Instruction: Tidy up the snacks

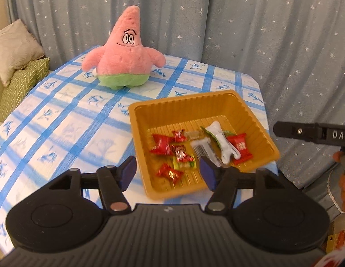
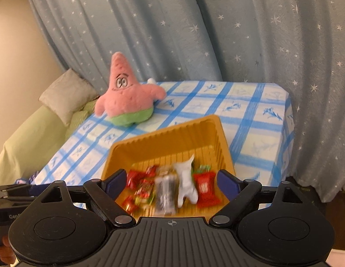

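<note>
A yellow plastic tray [image 1: 150,109] sits on the blue-checked table near its right front corner; it also shows in the right wrist view [image 2: 163,133]. Inside lie several wrapped snacks: red packets [image 1: 161,144], a bigger red packet [image 1: 240,149], a white bone-shaped packet [image 1: 221,142] and a clear-silver packet [image 1: 204,150]. My left gripper [image 1: 168,173] is open and empty, just above the tray's near edge. My right gripper [image 2: 172,181] is open and empty, held above the tray's near side with the snacks [image 2: 204,188] between its fingers' line of sight.
A pink starfish plush [image 1: 125,53] stands at the back of the table [image 1: 61,122]. Star-print curtains [image 1: 261,33] hang behind. Cushions [image 1: 14,49] and a green couch [image 2: 23,142] lie to the left. The right gripper's body [image 1: 312,133] shows at the right edge.
</note>
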A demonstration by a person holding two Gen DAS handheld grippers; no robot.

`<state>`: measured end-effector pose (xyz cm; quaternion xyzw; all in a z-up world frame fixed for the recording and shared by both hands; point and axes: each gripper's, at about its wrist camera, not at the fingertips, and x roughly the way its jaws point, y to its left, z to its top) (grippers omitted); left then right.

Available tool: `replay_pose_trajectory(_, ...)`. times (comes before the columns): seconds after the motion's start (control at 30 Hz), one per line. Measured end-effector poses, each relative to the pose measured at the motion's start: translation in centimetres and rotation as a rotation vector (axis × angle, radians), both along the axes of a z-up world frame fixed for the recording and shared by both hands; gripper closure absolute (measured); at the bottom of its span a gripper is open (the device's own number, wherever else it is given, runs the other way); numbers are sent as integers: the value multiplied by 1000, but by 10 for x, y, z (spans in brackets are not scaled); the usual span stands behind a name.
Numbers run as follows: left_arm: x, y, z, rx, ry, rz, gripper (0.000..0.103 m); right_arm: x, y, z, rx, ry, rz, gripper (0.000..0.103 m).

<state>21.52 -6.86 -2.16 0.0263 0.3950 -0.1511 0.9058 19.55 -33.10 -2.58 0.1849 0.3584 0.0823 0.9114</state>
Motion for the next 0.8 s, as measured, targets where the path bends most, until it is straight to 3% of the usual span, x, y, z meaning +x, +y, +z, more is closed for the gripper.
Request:
replay_pose_trajectory(0.4,-91,16,21,-6,27,72,40,-81,41,19,-57,64,97,15)
replay_pose_trajectory(0.8,-162,30,21,-16,43,164,37,-135,69,21,-96,121,210,15)
